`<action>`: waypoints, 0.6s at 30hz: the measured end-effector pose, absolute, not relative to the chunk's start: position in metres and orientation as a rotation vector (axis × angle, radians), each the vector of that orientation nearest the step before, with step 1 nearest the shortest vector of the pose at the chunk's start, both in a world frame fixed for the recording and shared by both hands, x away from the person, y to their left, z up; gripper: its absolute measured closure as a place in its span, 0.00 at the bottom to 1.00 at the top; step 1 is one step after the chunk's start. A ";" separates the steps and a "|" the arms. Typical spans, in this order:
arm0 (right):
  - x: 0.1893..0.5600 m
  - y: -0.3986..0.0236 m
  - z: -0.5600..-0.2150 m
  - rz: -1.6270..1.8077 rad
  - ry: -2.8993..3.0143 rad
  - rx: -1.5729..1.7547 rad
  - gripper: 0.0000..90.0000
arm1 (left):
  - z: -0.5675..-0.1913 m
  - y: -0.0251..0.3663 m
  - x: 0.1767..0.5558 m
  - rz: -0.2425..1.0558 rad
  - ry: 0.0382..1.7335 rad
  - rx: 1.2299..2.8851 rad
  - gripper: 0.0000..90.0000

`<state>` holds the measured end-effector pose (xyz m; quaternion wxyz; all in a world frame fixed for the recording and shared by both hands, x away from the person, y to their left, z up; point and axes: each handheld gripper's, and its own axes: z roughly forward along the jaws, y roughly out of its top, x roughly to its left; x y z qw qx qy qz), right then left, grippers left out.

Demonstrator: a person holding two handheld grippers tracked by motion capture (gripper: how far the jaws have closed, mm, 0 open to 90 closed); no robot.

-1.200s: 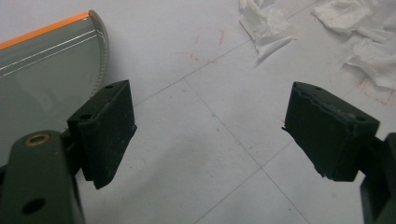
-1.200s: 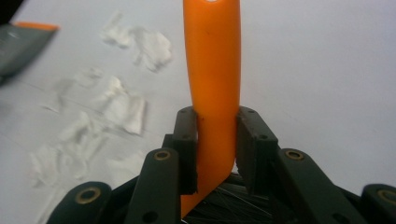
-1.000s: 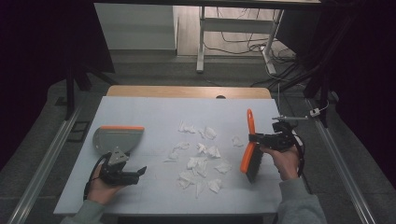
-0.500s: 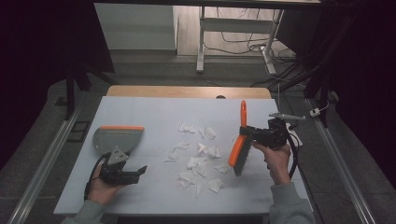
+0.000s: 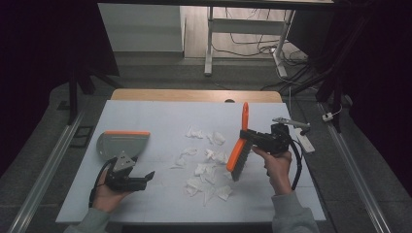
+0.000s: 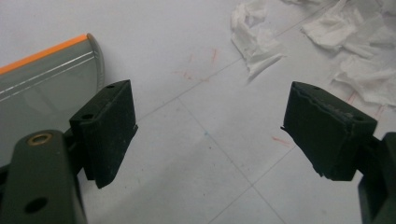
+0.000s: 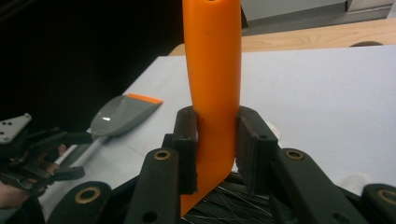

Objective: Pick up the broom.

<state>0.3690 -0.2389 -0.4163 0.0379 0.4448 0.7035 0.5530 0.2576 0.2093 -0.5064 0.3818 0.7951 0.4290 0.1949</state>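
Fingers of my left gripper (image 5: 130, 178) rest spread and empty just below the dustpan (image 5: 122, 143); the paper scraps (image 5: 204, 162) lie mid-tabletop (image 5: 160, 116); my right gripper (image 5: 260, 138) pinches the upright brush (image 5: 239, 150), bristles probably touching their right edge.

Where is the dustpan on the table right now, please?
In the high view the dustpan lies at the table's left, just beyond the open left tongs, left of the paper scraps.

Hand-held gripper (image 7: 215, 154) clamping orange brush handle (image 7: 212, 70) — grey dustpan (image 7: 123, 114) beyond
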 end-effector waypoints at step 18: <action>0.358 -0.212 -0.417 1.720 2.172 1.304 0.79 | -0.489 0.168 0.266 0.506 0.964 2.058 0.21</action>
